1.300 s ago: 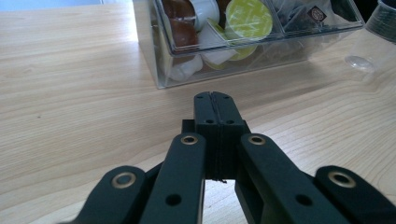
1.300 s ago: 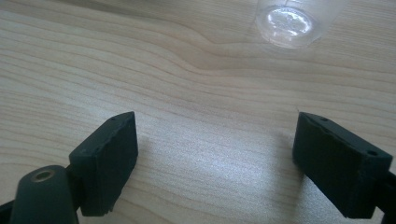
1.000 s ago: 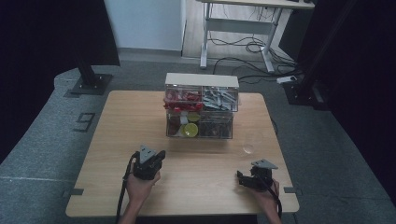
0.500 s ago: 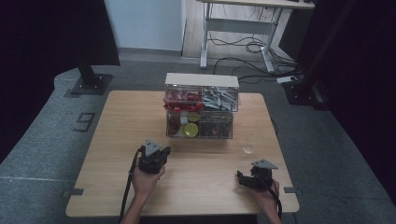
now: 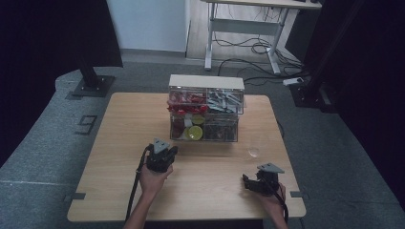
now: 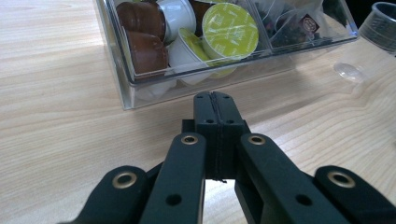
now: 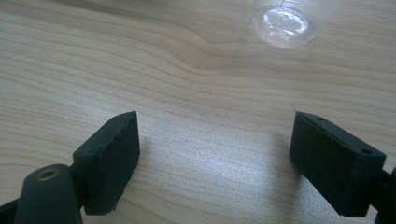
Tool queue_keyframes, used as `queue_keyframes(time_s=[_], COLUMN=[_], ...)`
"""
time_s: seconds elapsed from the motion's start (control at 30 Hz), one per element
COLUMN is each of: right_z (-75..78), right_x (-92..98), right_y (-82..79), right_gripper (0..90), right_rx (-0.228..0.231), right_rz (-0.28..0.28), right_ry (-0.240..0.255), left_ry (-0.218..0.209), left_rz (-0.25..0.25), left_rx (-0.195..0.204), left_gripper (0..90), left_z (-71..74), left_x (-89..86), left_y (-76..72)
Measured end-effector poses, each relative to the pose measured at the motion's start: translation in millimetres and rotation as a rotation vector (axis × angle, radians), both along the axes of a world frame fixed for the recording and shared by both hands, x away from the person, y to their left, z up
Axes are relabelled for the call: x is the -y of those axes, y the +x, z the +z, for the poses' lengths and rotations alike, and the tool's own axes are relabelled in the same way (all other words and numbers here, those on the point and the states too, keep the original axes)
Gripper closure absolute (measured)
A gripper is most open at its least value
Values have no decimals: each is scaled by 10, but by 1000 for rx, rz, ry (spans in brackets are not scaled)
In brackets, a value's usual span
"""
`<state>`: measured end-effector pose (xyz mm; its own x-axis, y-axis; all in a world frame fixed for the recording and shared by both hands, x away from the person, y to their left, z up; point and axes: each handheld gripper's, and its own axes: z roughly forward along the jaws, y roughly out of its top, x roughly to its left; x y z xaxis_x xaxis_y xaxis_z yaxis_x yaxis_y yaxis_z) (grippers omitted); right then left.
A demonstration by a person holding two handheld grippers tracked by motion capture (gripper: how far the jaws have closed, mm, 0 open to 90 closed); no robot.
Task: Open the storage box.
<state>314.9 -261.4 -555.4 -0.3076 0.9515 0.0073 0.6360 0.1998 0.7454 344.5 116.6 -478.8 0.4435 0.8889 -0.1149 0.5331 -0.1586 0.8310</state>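
A clear two-tier organiser box (image 5: 205, 112) stands at the middle of the wooden table (image 5: 124, 133). Its lower drawer (image 6: 140, 88) holds brown, white and green coffee pods (image 6: 229, 30) and dark sachets (image 6: 299, 23). My left gripper (image 5: 167, 152) sits just in front of the box's lower left corner, with its jaws pressed together and nothing between them (image 6: 215, 100). My right gripper (image 5: 250, 183) rests near the front right of the table, its jaws wide apart over bare wood (image 7: 215, 154). A small clear plastic cup (image 5: 253, 152) stands just beyond it (image 7: 289, 21).
The clear cup (image 6: 383, 23) is to the right of the box. Beyond the table, a dark stand's base (image 5: 93, 86) rests on the grey floor at the left. A desk frame with cables (image 5: 248, 43) is at the back.
My left gripper has moved forward and to the right, closer to the box. The right gripper has stayed where it was.
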Motion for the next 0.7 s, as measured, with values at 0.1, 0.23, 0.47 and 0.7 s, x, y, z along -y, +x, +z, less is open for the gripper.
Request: queue_keyframes(time_s=[0.1,0.23,0.47,0.7], right_z=[0,0,0,0], right_x=[1,1,1,1], right_y=[0,0,-1,-1], right_gripper=[165,166,167,168], right_rx=[0,0,1,1], right_rz=[-1,-1,-2,-2], right_ry=[0,0,0,0], left_ry=[-4,-7,-13,-19], left_rz=[2,3,-2,0], left_rx=[-10,-22,-37,-53], left_gripper=[900,900,900,900], left_z=[-24,-61,-99,-136], left_x=[15,35,76,95], left_y=[46,93,147,204])
